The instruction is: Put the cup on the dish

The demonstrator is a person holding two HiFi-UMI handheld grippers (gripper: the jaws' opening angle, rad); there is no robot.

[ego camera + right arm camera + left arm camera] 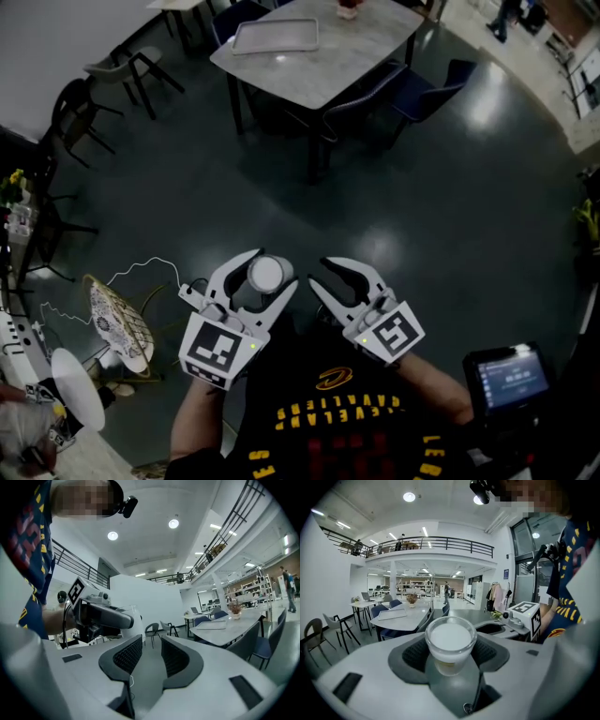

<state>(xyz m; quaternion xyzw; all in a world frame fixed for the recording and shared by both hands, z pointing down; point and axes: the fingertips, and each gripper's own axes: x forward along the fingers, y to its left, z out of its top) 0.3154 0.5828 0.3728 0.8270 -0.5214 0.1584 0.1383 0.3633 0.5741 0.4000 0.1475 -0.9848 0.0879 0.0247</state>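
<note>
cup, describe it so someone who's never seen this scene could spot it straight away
In the head view, look below the pale table to the two grippers held over the dark floor. The cup is clamped in the tongs of the left gripper. It is small, round and clear-walled with a white top, while the right gripper beside it holds nothing.

Head view looks steeply down, 2 gripper views outward over their jaws; all share the table.

Grey table with a tray, dark chair beside it, glossy floor
</note>
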